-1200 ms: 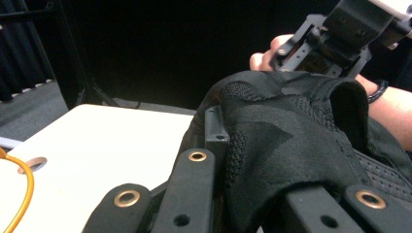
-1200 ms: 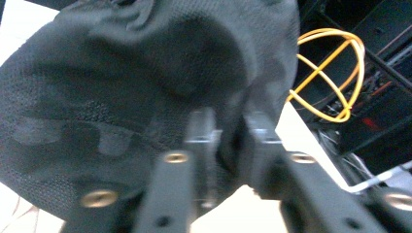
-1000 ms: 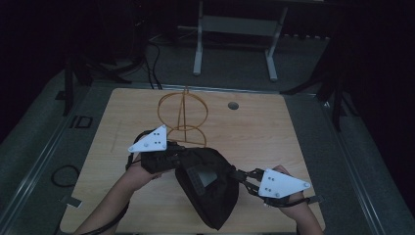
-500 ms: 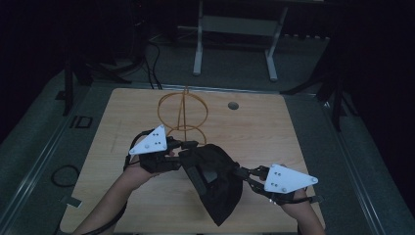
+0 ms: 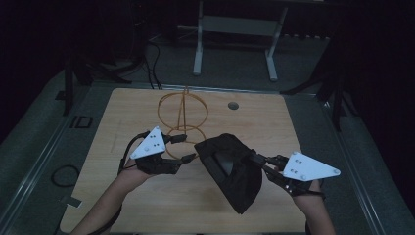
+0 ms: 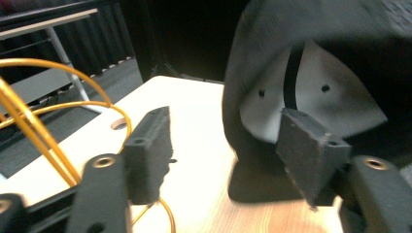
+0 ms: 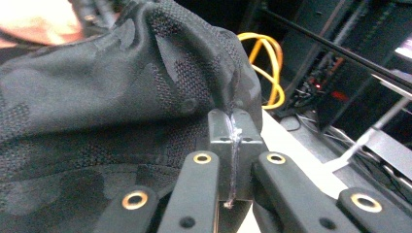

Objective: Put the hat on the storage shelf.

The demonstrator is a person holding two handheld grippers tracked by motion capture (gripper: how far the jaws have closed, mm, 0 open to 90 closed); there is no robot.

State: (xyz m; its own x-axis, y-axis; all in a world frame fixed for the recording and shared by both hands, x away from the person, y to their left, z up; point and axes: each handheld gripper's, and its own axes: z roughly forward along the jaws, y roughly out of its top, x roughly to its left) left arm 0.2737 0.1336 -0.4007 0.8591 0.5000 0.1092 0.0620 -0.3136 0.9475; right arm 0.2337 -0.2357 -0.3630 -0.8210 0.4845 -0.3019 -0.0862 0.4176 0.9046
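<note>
While the right gripper is clamping the black cap above the counter, the left gripper, jaws just opening, is releasing it; the wire stand awaits

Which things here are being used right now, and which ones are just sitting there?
Being used:
- black cap, pinched in the right tongs
- left tongs, which have just been opening, nothing between them
- yellow wire stand, close beside the left tongs

Just sitting there:
- round hole in the table
- metal frame on the floor behind
</note>
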